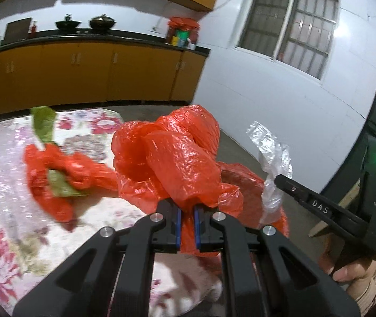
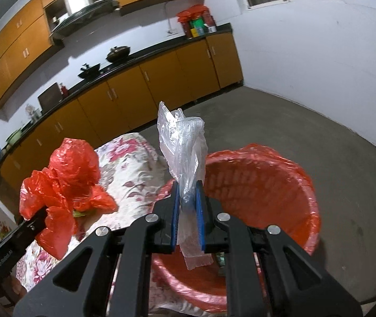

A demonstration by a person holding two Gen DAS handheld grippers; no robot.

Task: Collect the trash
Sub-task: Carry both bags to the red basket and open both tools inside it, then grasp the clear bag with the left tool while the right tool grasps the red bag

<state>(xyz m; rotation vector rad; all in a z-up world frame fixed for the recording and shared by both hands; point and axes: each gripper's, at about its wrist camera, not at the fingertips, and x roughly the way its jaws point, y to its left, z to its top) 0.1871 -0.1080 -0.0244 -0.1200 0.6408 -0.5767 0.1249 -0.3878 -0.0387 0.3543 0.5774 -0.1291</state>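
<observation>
Transport was the step: left gripper (image 1: pixel 187 222) clamped a crumpled red plastic bag (image 1: pixel 177 155), right gripper (image 2: pixel 188 211) pinched a clear plastic wrapper (image 2: pixel 184 148), and release into the red-lined basket (image 2: pixel 280 185) just ahead probably came next.

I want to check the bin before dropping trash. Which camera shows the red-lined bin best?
The right wrist view: the red-lined bin opens wide there, just beyond the right gripper. In the left wrist view only a red edge shows behind the held bag.

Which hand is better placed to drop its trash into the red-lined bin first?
Right. Its tool, shut on the clear plastic wrap, sits right at the red-lined bin; the left tool, holding the red bag, is beside the table.
</observation>
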